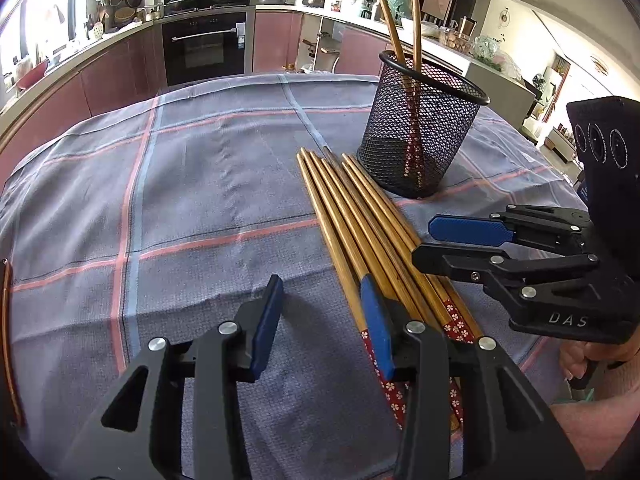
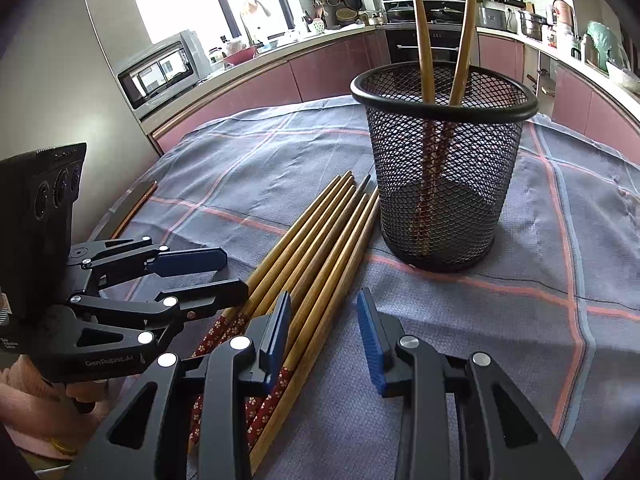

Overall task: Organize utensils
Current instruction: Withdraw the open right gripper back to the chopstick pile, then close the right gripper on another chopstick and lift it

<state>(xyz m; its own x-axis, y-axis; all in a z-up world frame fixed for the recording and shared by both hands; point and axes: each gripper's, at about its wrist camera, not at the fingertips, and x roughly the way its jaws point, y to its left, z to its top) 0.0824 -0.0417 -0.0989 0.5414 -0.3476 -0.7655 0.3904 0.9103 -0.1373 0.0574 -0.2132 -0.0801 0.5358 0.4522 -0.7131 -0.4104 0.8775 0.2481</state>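
Several wooden chopsticks [image 1: 360,224] with red flowered handles lie side by side on the checked cloth; they also show in the right wrist view [image 2: 316,248]. A black mesh holder [image 1: 420,128] stands upright just beyond their tips, with two chopsticks [image 1: 400,36] in it; the holder also shows in the right wrist view [image 2: 444,168]. My left gripper [image 1: 324,320] is open and empty, low over the cloth, its right finger over the handles. My right gripper [image 2: 324,332] is open and empty, its left finger over the handles; in the left wrist view it [image 1: 444,244] sits right of the bundle.
The blue-grey checked cloth [image 1: 192,184] covers the table. The table's wooden edge [image 1: 8,340] shows at the far left. Kitchen counters, an oven [image 1: 204,44] and a microwave [image 2: 160,72] stand well behind the table.
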